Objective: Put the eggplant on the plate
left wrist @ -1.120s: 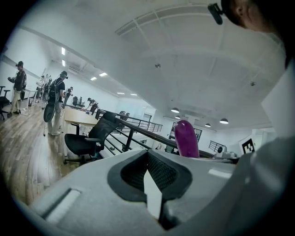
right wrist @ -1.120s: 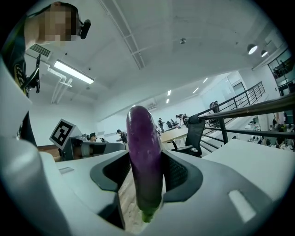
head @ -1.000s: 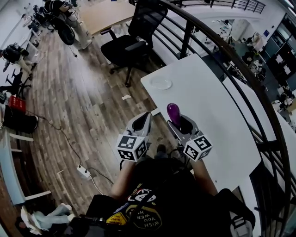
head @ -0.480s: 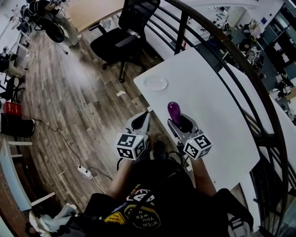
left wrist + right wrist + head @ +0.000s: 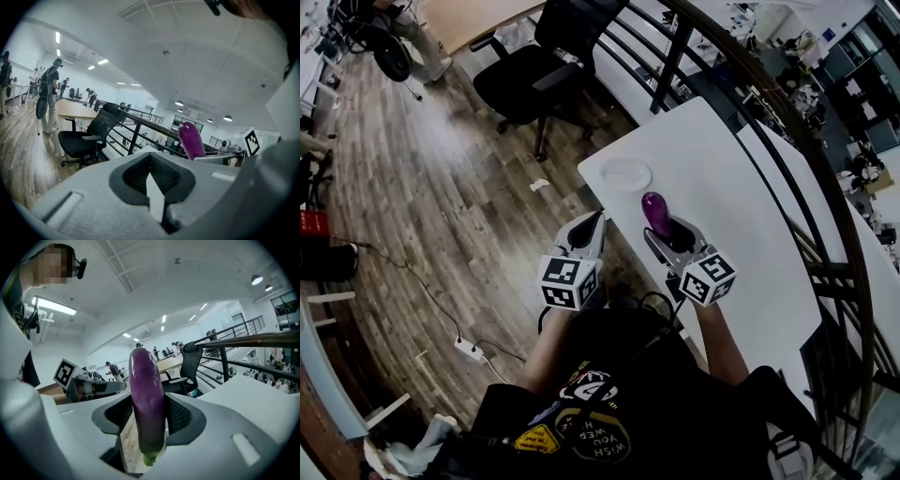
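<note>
From the head view, the right gripper (image 5: 668,232) has its jaws clamped on the eggplant (image 5: 654,211). The eggplant stands nearly upright above the near edge of the white counter (image 5: 727,216). The plate (image 5: 626,174) lies on the counter near its corner, beyond the eggplant and apart from it. The left gripper (image 5: 594,222) hangs just beside the right one, off the counter's edge and over the wooden floor (image 5: 441,216). A black chair (image 5: 530,70) stands farther off.

In the left gripper view, the jaws are pressed together with nothing between them. The eggplant rises at the right, and the chair is at the left.

In the right gripper view, both jaws press the eggplant's lower part, stem end down. The left gripper shows at the left.
</note>
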Motion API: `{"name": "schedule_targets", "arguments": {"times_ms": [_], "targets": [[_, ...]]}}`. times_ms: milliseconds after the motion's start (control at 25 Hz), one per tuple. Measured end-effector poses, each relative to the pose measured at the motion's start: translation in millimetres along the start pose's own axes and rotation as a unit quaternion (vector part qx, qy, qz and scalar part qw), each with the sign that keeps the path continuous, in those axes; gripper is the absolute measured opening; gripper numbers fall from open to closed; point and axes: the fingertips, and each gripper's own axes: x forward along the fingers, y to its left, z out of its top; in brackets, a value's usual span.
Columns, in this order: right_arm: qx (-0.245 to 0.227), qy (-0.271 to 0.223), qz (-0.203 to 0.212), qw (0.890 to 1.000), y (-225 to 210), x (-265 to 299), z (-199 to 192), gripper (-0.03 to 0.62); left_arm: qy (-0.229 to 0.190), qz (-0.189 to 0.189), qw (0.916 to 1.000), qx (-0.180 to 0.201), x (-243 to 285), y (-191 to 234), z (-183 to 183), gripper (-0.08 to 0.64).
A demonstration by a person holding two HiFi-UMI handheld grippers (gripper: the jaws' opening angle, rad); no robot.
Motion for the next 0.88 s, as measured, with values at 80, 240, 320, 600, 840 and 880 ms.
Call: {"name": "schedule_targets", "arguments": {"times_ms": [80, 240, 320, 600, 840, 880], "targets": [[-0.011, 0.016, -0.007, 1.000, -1.8, 18.8, -3.9, 0.211, 0.002, -0.006, 1.0000, -0.001, 7.2, 16.4, 0.5, 0.005], [0.002, 0.034, -0.021, 0.999, -17.2, 53.1, -15.9, 0.210, 0.015, -0.014, 0.9998, -0.004, 29.0, 48.5, -5.7, 0.005], [-0.006, 0.055, -0.026, 0.998, -28.1, 68.6, -24.9, 0.210, 0.027, -0.014, 0.9995, 0.003, 44.8, 62.2, -13.9, 0.005], [-0.047, 0.157, -0.029, 0.986, -89.3, 118.7, -65.9, 0.210, 0.084, 0.003, 0.9963, -0.013, 95.6, 84.7, -49.7, 0.005], [-0.101, 0.247, -0.030, 0.963, -151.2, 172.2, -107.3, 0.210, 0.096, 0.020, 0.9946, -0.034, 101.2, 92.0, -63.7, 0.005], [-0.111, 0.262, -0.032, 0.958, -160.7, 180.2, -114.5, 0.210, 0.100, 0.023, 0.9942, -0.035, 99.6, 93.0, -67.3, 0.005]]}}
